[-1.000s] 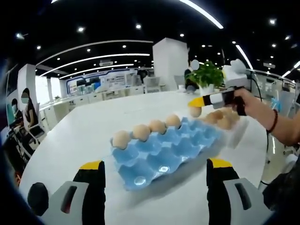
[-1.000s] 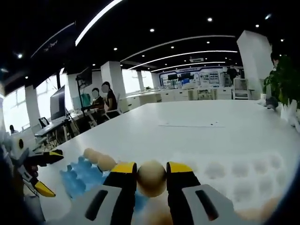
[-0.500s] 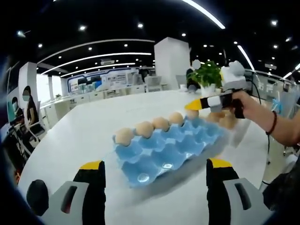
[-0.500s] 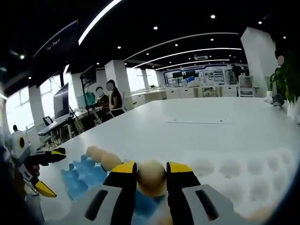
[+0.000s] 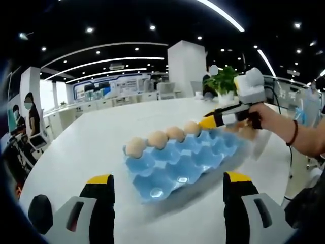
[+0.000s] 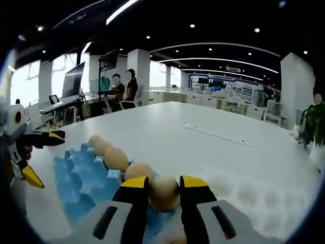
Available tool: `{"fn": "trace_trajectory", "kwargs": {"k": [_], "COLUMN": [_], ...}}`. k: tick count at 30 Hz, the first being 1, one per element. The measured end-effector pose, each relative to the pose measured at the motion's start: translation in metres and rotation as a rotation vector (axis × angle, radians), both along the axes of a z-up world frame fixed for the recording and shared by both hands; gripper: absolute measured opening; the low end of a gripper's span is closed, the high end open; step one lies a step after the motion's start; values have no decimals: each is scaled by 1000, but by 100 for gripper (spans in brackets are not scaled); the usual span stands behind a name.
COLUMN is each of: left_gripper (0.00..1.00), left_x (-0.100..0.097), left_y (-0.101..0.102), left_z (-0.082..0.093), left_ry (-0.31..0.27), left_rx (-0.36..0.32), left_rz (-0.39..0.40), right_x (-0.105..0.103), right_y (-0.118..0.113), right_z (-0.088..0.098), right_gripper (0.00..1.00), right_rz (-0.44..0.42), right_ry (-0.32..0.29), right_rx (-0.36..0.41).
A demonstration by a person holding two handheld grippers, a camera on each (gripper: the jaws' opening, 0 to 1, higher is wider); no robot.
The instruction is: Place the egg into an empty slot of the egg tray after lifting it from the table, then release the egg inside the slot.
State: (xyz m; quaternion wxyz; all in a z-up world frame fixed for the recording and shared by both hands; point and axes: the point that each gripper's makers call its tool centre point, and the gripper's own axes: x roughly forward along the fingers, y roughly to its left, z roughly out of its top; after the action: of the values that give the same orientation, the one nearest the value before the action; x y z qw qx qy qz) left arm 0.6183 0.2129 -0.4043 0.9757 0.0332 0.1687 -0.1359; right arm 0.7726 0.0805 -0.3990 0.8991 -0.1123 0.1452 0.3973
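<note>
Low centre of the right gripper view, the right hand-held gripper (image 6: 163,189) clamps the egg (image 6: 163,192) above the blue egg tray (image 6: 81,178) (row's end slot, likely); the left hand-held gripper (image 5: 167,185) stands wide open, idle.

A glossy blue plastic look is shown by the egg tray (image 5: 180,162); the eggs (image 5: 158,139) appear matt and smooth. The white surface (image 6: 167,137) is seen as smooth with a faint sheen.
</note>
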Motion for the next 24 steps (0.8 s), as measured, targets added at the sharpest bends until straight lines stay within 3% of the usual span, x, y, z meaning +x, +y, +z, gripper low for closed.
{"fn": "trace_trajectory", "kwargs": {"k": [15,20,24], "left_gripper": [89,91,92], "left_x": [2,2,3], "left_y": [-1,0,-1], "left_z": [1,3,5], "left_ry": [-3,-7,-11], "left_rx": [-1,-7,-10], "left_rz": [-4,0,-1], "right_x": [-1,0,5], "right_y": [-1,-4,-7], "right_z": [-2,0,3], "right_gripper": [25,32,46], "right_rz": [12,-2,-12], "right_ry": [38,52,41], "right_rx": [16,46,48]}}
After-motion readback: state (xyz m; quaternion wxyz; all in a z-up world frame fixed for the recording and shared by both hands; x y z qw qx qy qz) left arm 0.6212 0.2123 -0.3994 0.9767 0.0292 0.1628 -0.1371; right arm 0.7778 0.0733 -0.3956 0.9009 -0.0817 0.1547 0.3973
